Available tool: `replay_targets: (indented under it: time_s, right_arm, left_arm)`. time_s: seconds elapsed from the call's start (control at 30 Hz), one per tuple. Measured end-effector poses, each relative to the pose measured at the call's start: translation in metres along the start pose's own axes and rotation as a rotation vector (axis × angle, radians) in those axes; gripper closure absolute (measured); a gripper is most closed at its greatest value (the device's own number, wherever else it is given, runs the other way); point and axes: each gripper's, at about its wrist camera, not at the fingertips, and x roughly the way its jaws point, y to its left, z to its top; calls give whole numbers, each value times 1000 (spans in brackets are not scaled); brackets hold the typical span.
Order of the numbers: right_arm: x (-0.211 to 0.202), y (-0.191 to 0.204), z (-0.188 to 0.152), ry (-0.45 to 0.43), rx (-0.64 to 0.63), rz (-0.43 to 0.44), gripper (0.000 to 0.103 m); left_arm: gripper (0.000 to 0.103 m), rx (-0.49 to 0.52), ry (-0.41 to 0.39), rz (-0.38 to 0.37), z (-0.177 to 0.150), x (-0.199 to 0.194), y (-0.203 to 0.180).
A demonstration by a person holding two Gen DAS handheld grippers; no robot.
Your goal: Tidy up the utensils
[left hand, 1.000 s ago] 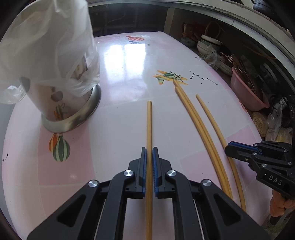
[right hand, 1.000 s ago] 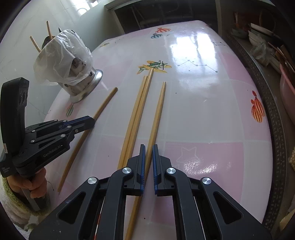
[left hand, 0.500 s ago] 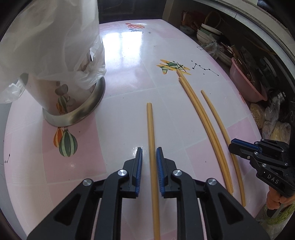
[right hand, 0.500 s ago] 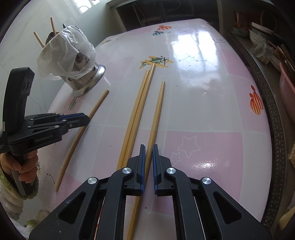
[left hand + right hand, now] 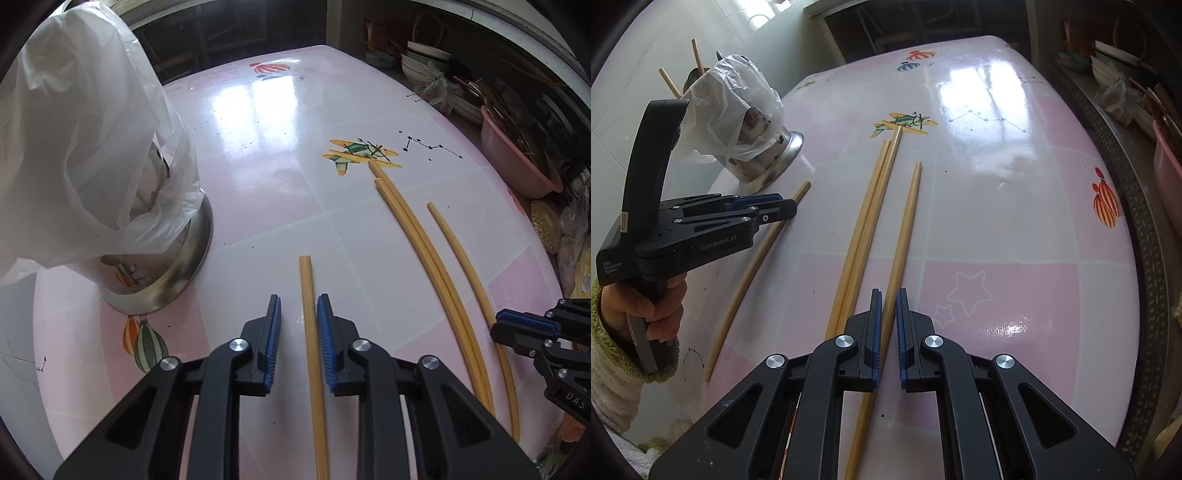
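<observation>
Left gripper (image 5: 298, 334) jaws are seen closing around a lone chopstick (image 5: 312, 354), a gap still showing at each pad; the stick lies on the tabletop (image 5: 258, 192) toward its left edge, near the bag-covered holder (image 5: 122, 236). Three more chopsticks (image 5: 439, 273) lie toward the right edge. From the right wrist, the right gripper (image 5: 888, 332) is seen pinching the rightmost chopstick (image 5: 905, 236), which lies flat beside a touching pair (image 5: 866, 229).
</observation>
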Motion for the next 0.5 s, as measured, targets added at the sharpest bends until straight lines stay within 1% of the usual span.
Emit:
replay_targets:
  time_s: [0.07,0.13,0.2,0.27,0.33,0.5]
  right_arm:
    - [0,0,0,2,-1,0,97]
    - [0,1,1,5,-4,0,97]
    - [0,2,3,8,-3,6,94]
    - [-1,2,5,1,1,11,90]
    - [-1,3,9,-9,-3,6,89]
    - [3,7,29,-28,-27,-20,88]
  left_arm:
    - [96,-10,-4,4,2,1,0]
    - [97,-29,-2,-7,2,2,4]
    - [97,-44,-7,-5,2,1,8]
    - [97,-65,-21,-20,1,-4,13]
    - [97,-86,-42,-32,-1,-11,19]
    - [97,-149,-121,-73,-3,-38,34]
